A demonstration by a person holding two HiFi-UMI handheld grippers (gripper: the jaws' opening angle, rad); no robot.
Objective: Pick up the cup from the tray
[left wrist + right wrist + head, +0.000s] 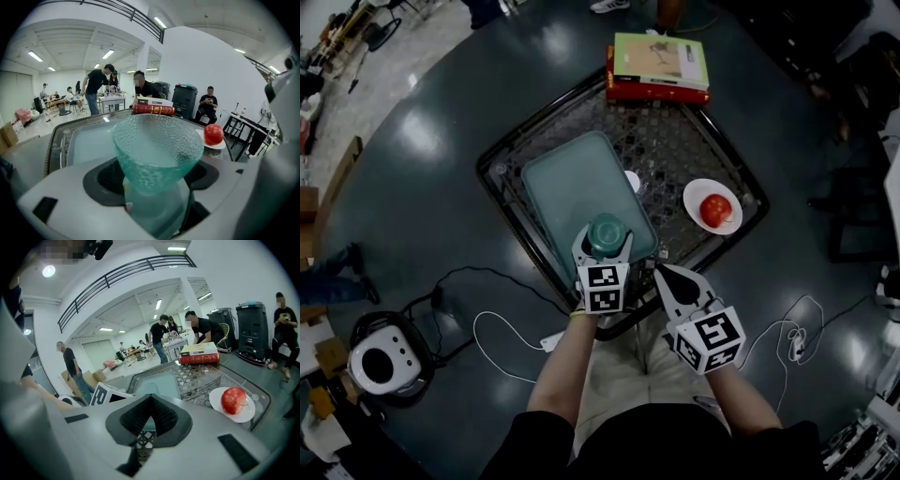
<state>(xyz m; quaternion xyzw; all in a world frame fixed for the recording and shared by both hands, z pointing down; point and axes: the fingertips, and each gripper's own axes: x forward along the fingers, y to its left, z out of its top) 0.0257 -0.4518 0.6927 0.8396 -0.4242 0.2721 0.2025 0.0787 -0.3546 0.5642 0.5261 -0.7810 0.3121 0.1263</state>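
Note:
A teal dimpled glass cup (606, 232) (157, 152) stands upright between the jaws of my left gripper (604, 243) (157, 192), which is shut on its lower part. It is over the near end of the pale green tray (572, 183) (86, 140); whether it touches the tray I cannot tell. My right gripper (667, 277) (150, 399) is shut and holds nothing, just right of the cup near the table's front edge.
The tray lies on a dark lattice-topped table (722, 155). A white plate (698, 187) with a red fruit (716, 209) (233, 400) sits right of the tray. Stacked books (659, 70) lie at the far edge. Cables and a white device (380, 361) are on the floor at left.

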